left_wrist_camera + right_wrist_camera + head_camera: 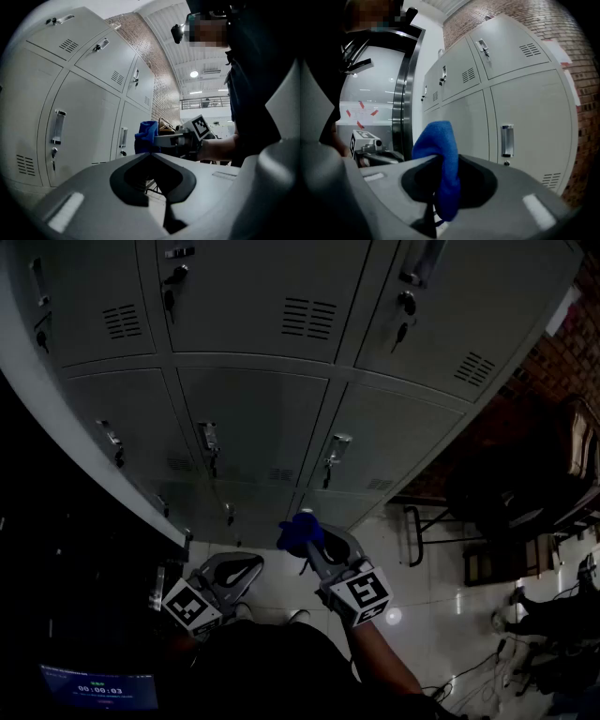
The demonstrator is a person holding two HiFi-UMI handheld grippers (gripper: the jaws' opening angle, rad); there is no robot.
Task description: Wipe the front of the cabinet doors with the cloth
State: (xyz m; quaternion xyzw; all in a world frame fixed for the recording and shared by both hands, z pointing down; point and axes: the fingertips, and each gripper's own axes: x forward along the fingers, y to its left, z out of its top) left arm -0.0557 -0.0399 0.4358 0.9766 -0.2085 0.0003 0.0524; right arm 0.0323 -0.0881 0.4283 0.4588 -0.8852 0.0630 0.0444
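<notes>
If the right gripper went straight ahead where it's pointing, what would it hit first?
Likely the grey cabinet door ahead, the blue cloth in the right gripper touching first; depth is unclear.

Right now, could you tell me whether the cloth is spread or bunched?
Bunched: the blue cloth is wadded up, clamped in the right tongs.

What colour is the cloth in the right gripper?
Blue; the cloth shows best in the right gripper view.
</notes>
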